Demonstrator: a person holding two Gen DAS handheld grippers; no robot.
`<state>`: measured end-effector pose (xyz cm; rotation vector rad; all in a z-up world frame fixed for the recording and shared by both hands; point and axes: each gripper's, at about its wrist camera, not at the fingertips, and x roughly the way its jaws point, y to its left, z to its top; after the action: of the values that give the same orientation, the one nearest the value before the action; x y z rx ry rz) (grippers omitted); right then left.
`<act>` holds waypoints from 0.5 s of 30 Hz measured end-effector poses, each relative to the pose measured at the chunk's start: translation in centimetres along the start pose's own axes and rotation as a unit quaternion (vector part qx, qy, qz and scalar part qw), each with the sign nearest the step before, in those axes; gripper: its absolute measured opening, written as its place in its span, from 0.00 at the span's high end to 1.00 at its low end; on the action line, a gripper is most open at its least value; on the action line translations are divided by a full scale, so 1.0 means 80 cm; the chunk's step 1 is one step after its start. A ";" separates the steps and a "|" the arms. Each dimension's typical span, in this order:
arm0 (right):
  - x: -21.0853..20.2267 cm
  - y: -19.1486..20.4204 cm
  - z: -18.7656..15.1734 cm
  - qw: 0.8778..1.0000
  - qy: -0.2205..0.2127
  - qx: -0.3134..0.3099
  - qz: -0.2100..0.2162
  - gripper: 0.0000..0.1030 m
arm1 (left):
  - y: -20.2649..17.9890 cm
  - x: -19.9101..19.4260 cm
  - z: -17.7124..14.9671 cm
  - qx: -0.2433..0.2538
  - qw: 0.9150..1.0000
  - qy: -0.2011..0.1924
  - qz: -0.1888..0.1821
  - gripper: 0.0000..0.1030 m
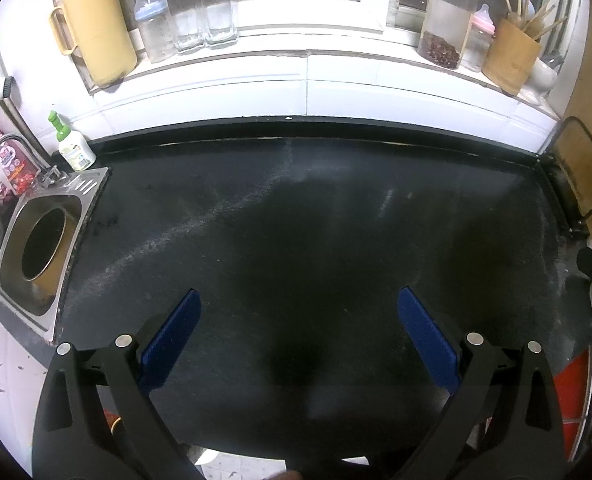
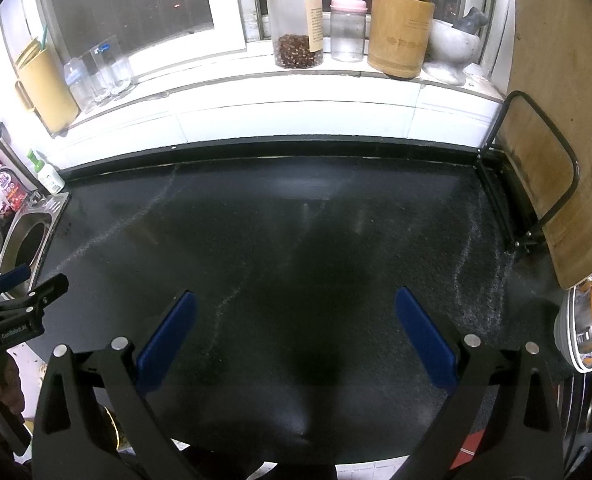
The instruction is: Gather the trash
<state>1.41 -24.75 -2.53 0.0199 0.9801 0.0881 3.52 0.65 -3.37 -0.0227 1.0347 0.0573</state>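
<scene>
Hand-held grippers, left (image 1: 298, 320) and right (image 2: 296, 320), gape wide, holding nothing.

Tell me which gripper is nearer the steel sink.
Left. The left gripper hovers open over the dark counter just right of the sink; the right gripper hangs farther right, with the left one between it and the sink.

Your left gripper (image 1: 299, 300) and right gripper (image 2: 295, 300) both hang jaws apart over the dark countertop (image 1: 316, 220), bare ahead to the sill. Left side is bounded by the steel sink (image 1: 41, 256); right side by the cutting board (image 2: 556, 152) in its wire rack (image 2: 536, 184) and stacked bowls (image 2: 584, 324).
</scene>
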 end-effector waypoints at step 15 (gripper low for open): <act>0.000 0.002 0.001 1.000 0.000 -0.003 0.002 0.07 | 0.004 0.002 0.002 -0.006 1.000 0.002 0.008 0.07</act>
<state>1.46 -24.56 -2.44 0.0153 0.9789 0.0948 3.68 0.98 -3.44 -0.0261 1.0380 0.0773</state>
